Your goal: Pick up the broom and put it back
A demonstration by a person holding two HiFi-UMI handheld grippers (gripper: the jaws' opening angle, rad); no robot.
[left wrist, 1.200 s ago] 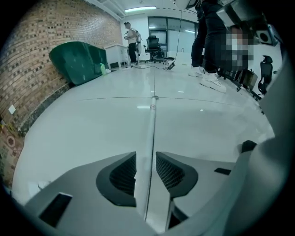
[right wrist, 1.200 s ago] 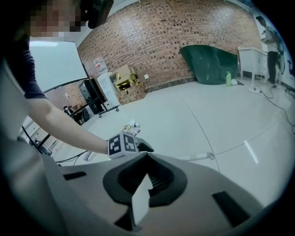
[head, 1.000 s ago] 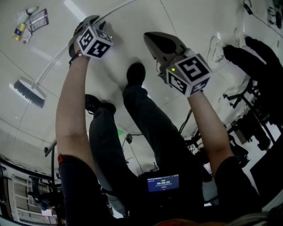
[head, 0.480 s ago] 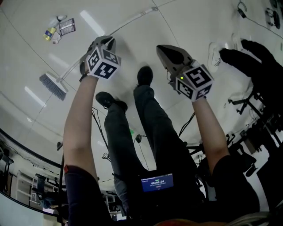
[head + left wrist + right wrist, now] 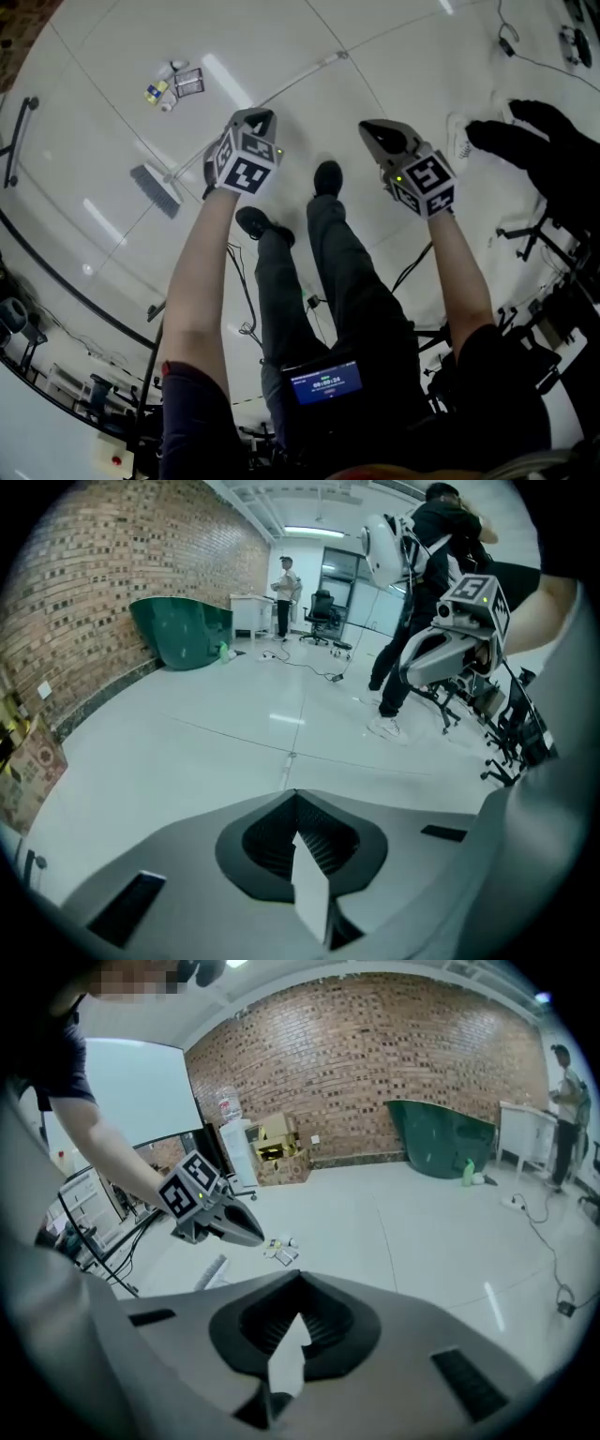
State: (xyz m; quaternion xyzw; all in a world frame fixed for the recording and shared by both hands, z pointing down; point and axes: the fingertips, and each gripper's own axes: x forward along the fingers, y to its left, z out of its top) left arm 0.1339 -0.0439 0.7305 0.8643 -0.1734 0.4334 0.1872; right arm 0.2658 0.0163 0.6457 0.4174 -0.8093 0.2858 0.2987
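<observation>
A look steeply down at a pale, glossy floor [image 5: 112,66]. The broom [image 5: 156,190] lies flat on it, held by neither gripper, with its brush head at the lower left and its long thin handle running away to the upper right. The left gripper [image 5: 263,118] is held in the air over the middle of the broom's handle. Its jaws have just closed and are pressed together with nothing between them. The right gripper [image 5: 373,131] is raised off to the right of the broom, well apart from it, with its jaws also together and empty. The wearer's two dark shoes [image 5: 327,177] stand on the floor between the grippers, just right of the broom's handle. A small cluster of bottles and packets [image 5: 172,84] lies near the broom's brush head, on the far side of the handle. Far beyond the broom, the left gripper view shows a green tub [image 5: 184,630] against a brick wall [image 5: 112,583].
</observation>
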